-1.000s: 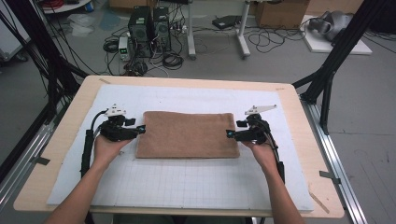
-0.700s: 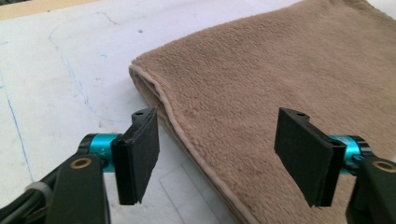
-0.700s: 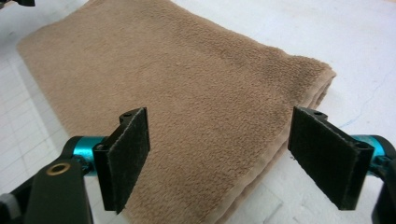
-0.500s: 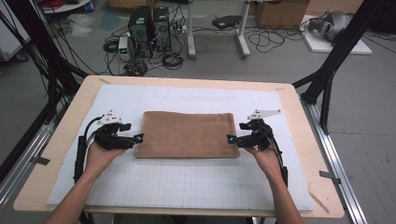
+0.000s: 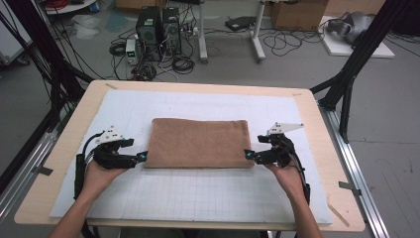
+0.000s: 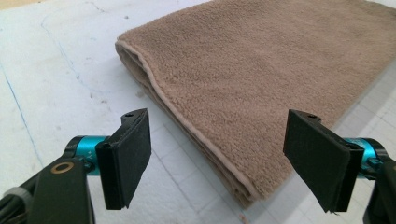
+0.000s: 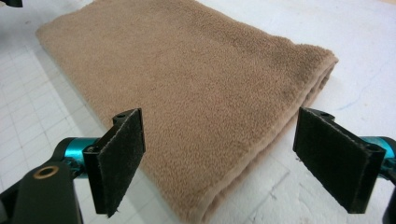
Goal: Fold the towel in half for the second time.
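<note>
A folded brown towel (image 5: 200, 143) lies flat in the middle of the white grid mat (image 5: 208, 198). My left gripper (image 5: 141, 157) sits at the towel's near left corner, and my right gripper (image 5: 249, 155) at its near right corner. In the left gripper view the towel (image 6: 261, 70) has its folded corner between and below the wide-apart pads (image 6: 128, 158) of my left gripper (image 6: 223, 158), untouched. In the right gripper view the towel (image 7: 196, 79) lies the same way under my right gripper (image 7: 228, 158). Both pairs of jaws have just been opening, with nothing pressed between them.
The mat covers a wooden table (image 5: 74, 124) with bare strips of wood along its edges. Black frame struts (image 5: 346, 84) rise at the right and left sides. Computer towers (image 5: 158, 25) and cables sit on the floor beyond the far edge.
Both grippers have slid from the towel's side edges toward its near corners, the left one also drawing outward. Their jaws have spread wider and the towel lies still.
</note>
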The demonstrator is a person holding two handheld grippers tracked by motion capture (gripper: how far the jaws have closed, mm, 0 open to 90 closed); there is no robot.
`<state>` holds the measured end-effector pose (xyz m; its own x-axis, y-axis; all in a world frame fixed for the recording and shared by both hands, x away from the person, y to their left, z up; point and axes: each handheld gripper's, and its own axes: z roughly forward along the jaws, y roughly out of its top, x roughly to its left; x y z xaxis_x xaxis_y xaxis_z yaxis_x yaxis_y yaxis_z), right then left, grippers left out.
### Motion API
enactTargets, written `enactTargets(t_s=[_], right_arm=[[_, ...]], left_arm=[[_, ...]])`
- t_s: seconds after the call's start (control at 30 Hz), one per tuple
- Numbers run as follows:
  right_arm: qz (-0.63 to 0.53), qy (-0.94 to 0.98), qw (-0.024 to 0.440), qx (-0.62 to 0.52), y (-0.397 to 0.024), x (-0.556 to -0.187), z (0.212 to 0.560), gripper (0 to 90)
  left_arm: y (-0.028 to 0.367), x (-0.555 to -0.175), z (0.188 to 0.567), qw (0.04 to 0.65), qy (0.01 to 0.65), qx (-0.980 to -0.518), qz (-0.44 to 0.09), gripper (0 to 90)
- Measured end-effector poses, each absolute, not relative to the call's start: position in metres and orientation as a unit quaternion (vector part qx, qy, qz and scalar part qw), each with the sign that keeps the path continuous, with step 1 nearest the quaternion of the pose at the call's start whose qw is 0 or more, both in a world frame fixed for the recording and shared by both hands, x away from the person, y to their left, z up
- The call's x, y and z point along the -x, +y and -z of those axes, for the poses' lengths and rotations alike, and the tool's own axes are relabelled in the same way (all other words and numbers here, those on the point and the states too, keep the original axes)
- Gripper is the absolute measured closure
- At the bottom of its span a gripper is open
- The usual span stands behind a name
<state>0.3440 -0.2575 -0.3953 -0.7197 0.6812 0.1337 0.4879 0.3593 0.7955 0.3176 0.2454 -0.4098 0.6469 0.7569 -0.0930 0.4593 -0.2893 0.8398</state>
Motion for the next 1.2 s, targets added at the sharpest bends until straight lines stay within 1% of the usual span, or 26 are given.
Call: enactTargets(t_s=[0.47,0.73,1.03,1.2], right_arm=[[-0.44,0.816,0.12,-0.355,-0.268,-0.319,0.401,15.0],[-0.44,0.812,0.119,-0.364,-0.276,-0.307,0.405,14.1],[-0.441,0.812,0.125,-0.362,-0.281,-0.296,0.406,12.4],[-0.439,0.812,0.122,-0.364,-0.282,-0.291,0.409,12.1]], left_arm=[[0.248,-0.297,0.411,0.466,0.377,-0.785,-0.16,23.0],[0.255,-0.286,0.413,0.471,0.379,-0.781,-0.156,22.1],[0.26,-0.277,0.415,0.471,0.381,-0.78,-0.157,16.6],[0.26,-0.272,0.417,0.469,0.38,-0.782,-0.155,14.1]])
